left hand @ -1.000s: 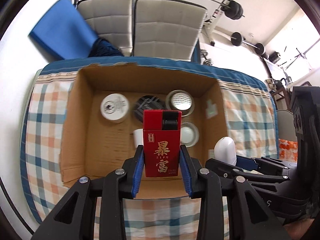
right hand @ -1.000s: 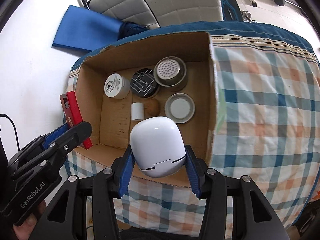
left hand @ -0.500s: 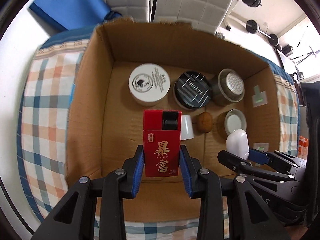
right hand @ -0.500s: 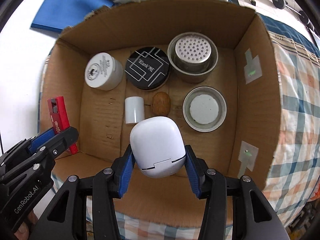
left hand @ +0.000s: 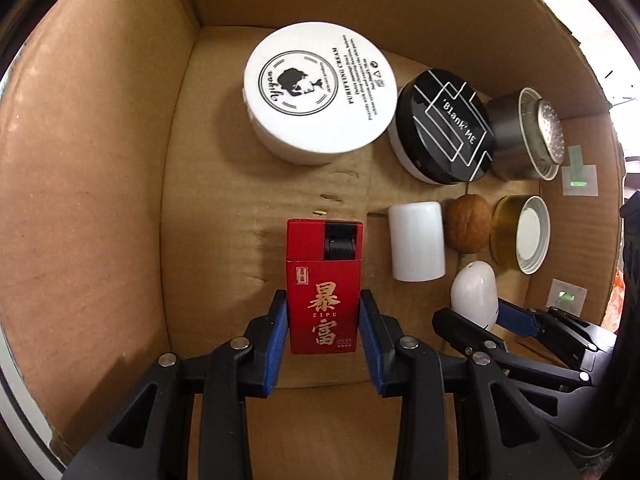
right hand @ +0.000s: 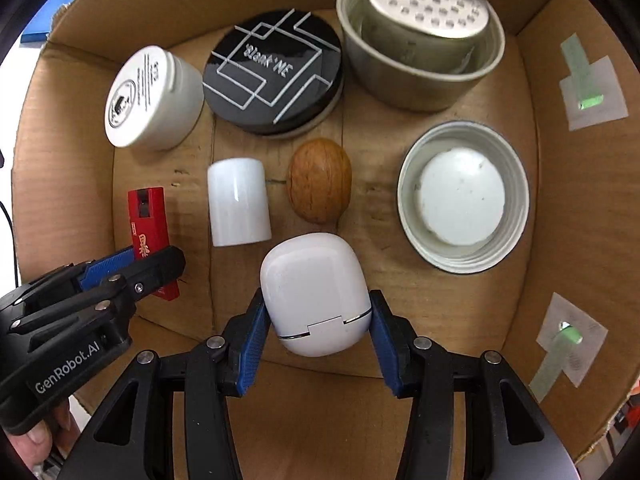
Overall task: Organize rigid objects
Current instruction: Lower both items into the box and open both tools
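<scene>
The flat red box with gold letters (left hand: 323,300) is pinched between the blue pads of the left gripper (left hand: 323,334). The smooth white rounded case (right hand: 315,294) is pinched the same way by the right gripper (right hand: 316,340). Both sets of fingers are squeezed shut on their things.

A second ago both grippers were outside the brown cardboard box (left hand: 92,184), above its near edge and the checked cloth. Now they have come down deep inside it, and its walls fill both views. I think this means both things are about to be set down, but they have not been let go yet.

The red box hangs over the bare left part of the floor, just beside the short white tube (left hand: 418,246). The white case hangs in front of the white tube and the brown nut (right hand: 319,180), very near them. I cannot tell if either thing touches the floor.

Next to the nut sits the shallow metal lid with a white middle (right hand: 464,198). In the back row are the round white cream jar (left hand: 318,90), the round black tin with white lines (right hand: 274,72), and the metal cup with a holed top (right hand: 422,36).

The front row has space for both, so opening the fingers gently should finish this step.
</scene>
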Motion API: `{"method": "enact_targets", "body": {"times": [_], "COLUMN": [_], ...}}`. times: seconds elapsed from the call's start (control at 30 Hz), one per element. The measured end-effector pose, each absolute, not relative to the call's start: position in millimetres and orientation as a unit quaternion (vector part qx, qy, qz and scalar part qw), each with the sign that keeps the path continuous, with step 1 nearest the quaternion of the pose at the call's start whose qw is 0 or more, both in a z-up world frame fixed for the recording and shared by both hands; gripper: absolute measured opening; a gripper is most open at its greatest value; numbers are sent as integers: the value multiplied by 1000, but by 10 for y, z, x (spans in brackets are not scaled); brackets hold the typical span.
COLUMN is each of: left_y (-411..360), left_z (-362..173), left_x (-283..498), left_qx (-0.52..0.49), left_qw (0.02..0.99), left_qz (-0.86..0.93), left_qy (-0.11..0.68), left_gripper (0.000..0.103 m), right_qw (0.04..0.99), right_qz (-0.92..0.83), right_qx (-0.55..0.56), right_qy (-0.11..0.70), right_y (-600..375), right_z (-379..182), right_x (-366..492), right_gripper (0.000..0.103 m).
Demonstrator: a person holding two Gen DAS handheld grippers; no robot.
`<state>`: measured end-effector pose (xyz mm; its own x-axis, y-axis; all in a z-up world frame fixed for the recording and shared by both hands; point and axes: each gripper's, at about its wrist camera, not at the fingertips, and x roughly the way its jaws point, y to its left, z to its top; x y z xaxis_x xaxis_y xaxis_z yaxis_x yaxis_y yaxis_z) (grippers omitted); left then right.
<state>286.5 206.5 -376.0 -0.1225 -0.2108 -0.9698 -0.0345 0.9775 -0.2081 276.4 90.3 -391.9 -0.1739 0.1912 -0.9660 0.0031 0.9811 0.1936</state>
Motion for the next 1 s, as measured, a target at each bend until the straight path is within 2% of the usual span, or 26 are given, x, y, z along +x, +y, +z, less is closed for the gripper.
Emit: {"method": "enact_targets", "body": {"times": [0.6,0.67,0.8,0.87,0.9,1.0], "left_y": [1968,1997,2020,2045,2061,2094], "left_z": [-3652,-3612,-3491,-3429,-3393,-3271], "left_x": [2823,2793,2712,2658,2631,2552], "left_qx": [-89,-93,-88,-92,-97,-100], "left_qw": [652,656,662,664,666,673], "left_qz": [-57,-52,-44,-40,-40,-36], "left_qy": [750,747,743,741,739,732], "left_gripper": [32,37,49,65,70,72], "right_qw": [652,651,653,653,653,657], "right_qz": [61,59,52,51,52,48], "right_qx": [74,73,68,69,74,80], "right_qy": [752,753,753,753,752,748], "right_y": [985,981,957,909,890,822], "right_z": [-3984,-3976,-3941,-3911,-3892,-3820], "right_x": [3065,3065,3032,3000,2981,2939], "right_gripper": [51,52,61,66,71,73]}}
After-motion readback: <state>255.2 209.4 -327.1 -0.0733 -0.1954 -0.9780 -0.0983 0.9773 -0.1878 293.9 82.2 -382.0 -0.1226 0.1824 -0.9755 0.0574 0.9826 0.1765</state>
